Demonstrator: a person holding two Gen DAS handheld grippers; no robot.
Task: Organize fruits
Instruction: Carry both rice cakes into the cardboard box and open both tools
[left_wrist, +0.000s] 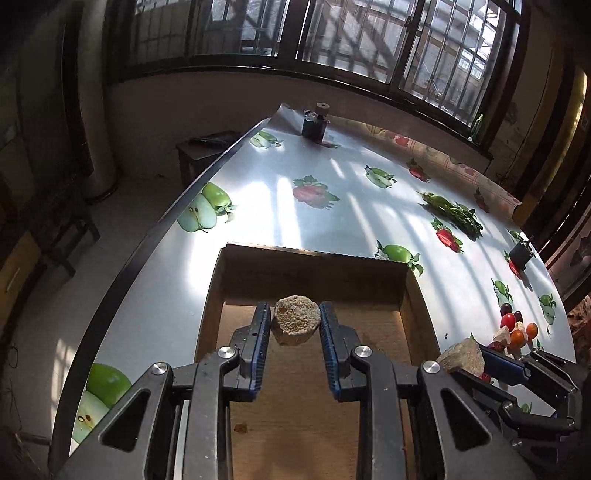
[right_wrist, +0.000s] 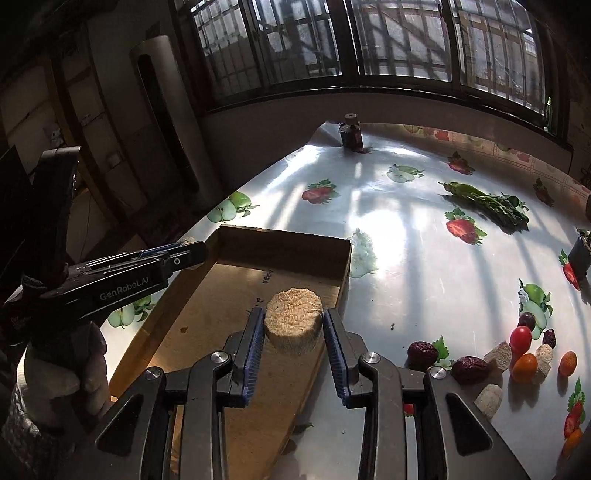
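Note:
My left gripper (left_wrist: 294, 323) is shut on a round tan corn chunk (left_wrist: 295, 319), held above the open cardboard box (left_wrist: 314, 264). My right gripper (right_wrist: 293, 326) is shut on another round tan corn chunk (right_wrist: 293, 319) over the right side of the same box (right_wrist: 288, 236). In the left wrist view the right gripper (left_wrist: 491, 363) shows at the right with its chunk (left_wrist: 463, 356). In the right wrist view the left gripper (right_wrist: 184, 254) reaches over the box's left rim. Loose fruits lie to the right: cherry tomatoes (right_wrist: 521, 339), red dates (right_wrist: 469, 369), small corn pieces (right_wrist: 498, 356).
The table wears a glossy cloth (right_wrist: 406, 229) printed with apples and strawberries. A bunch of green leaves (right_wrist: 487, 201) lies at the far right. A small dark jar (right_wrist: 351, 136) stands at the far edge, and another dark object (right_wrist: 581, 254) at the right edge.

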